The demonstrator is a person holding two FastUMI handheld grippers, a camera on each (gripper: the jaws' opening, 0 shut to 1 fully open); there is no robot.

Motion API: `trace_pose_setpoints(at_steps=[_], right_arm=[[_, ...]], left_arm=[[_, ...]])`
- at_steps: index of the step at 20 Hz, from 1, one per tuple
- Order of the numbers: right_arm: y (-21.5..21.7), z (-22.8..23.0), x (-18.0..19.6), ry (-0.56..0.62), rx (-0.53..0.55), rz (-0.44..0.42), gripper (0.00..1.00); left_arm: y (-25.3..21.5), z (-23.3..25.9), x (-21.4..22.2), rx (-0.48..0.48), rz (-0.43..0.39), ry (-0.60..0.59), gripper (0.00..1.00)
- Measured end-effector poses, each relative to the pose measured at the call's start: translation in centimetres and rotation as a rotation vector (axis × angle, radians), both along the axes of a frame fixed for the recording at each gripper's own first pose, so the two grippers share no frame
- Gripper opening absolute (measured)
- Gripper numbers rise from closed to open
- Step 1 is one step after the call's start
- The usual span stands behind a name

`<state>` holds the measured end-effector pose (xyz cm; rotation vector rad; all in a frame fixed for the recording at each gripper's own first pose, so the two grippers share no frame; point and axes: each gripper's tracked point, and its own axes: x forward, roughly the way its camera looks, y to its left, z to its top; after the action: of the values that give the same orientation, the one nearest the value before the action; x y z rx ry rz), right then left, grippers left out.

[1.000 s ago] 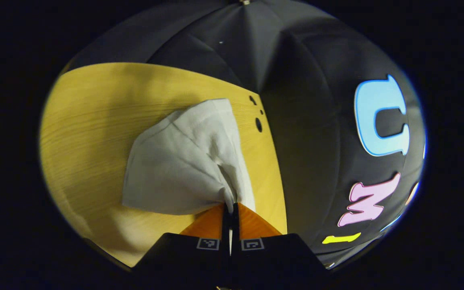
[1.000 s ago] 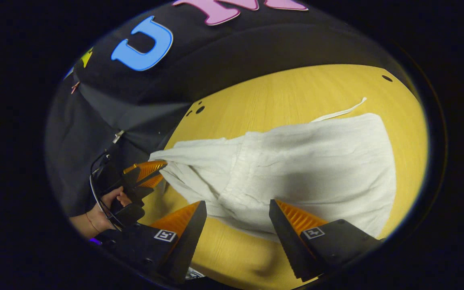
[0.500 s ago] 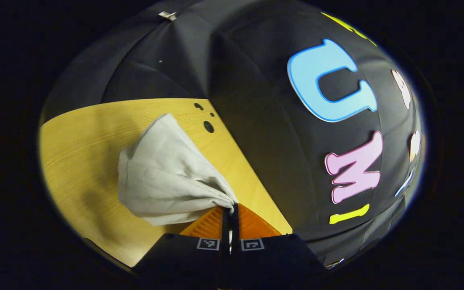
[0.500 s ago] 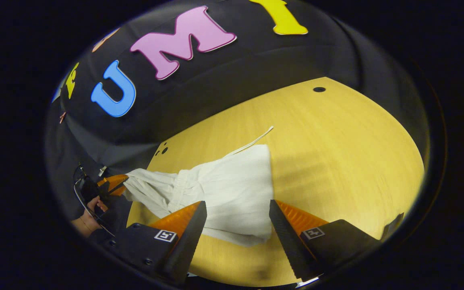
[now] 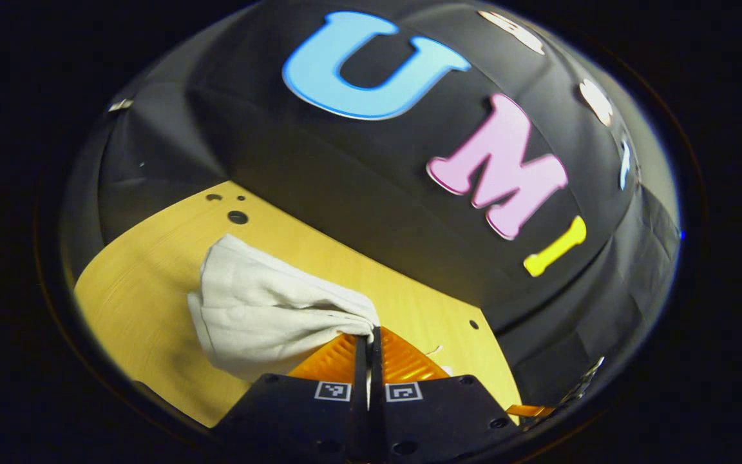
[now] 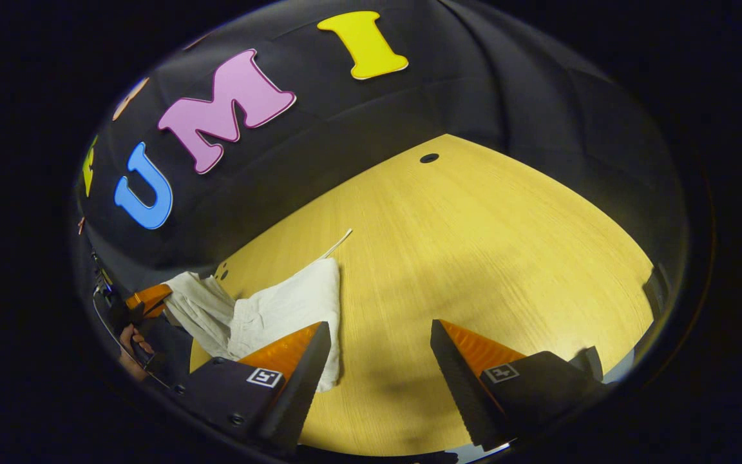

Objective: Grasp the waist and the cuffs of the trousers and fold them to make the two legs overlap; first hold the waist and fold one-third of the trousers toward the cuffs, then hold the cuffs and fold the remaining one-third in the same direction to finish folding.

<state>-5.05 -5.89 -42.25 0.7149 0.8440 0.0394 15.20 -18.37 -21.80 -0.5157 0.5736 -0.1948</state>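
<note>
The left tongs (image 5: pixel 368 335) are clamped tight on a gathered edge of the trousers (image 5: pixel 261 309), which lie bunched at the table's (image 6: pixel 474 245) near-left corner; which edge is gripped cannot be told. The right tongs (image 6: pixel 380 351) stand wide open, empty, above bare table beside the cloth. Judged from the loose heap, no neat three-part fold is yet finished.

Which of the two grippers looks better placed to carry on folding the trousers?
Probably the left gripper: its jaws are already shut on the trousers. The right gripper hangs open over bare table, beside the cloth.
</note>
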Motion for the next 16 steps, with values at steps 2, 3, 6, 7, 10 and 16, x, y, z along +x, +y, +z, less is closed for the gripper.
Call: trace_pose_setpoints(at_steps=[2, 3, 6, 7, 10, 16], right_arm=[[-1.1, 0.0, -0.1, -0.004, 0.002, -0.012, 0.97], [-1.4, 0.1, -0.2, -0.007, 0.007, -0.020, 0.97], [-2.0, 0.0, -0.5, -0.009, 0.029, -0.030, 0.97], [-2.1, -0.1, -0.5, -0.009, 0.033, -0.032, 0.97], [-2.2, -0.2, -0.7, -0.002, 0.050, -0.044, 0.97], [-2.8, -0.7, -0.7, 0.009, 0.054, -0.052, 0.97]], left_arm=[[-2.9, -0.3, 0.0, 0.048, -0.067, -0.009, 0.05], [-4.2, -0.3, -0.1, 0.073, -0.101, -0.011, 0.05], [-7.9, -1.6, -0.9, 0.143, -0.180, 0.002, 0.05], [-8.8, -2.0, -0.9, 0.151, -0.201, 0.010, 0.05], [-12.2, -3.8, -2.1, 0.152, -0.280, 0.047, 0.08], [-15.1, -7.8, -3.8, 0.223, -0.375, 0.118, 0.10]])
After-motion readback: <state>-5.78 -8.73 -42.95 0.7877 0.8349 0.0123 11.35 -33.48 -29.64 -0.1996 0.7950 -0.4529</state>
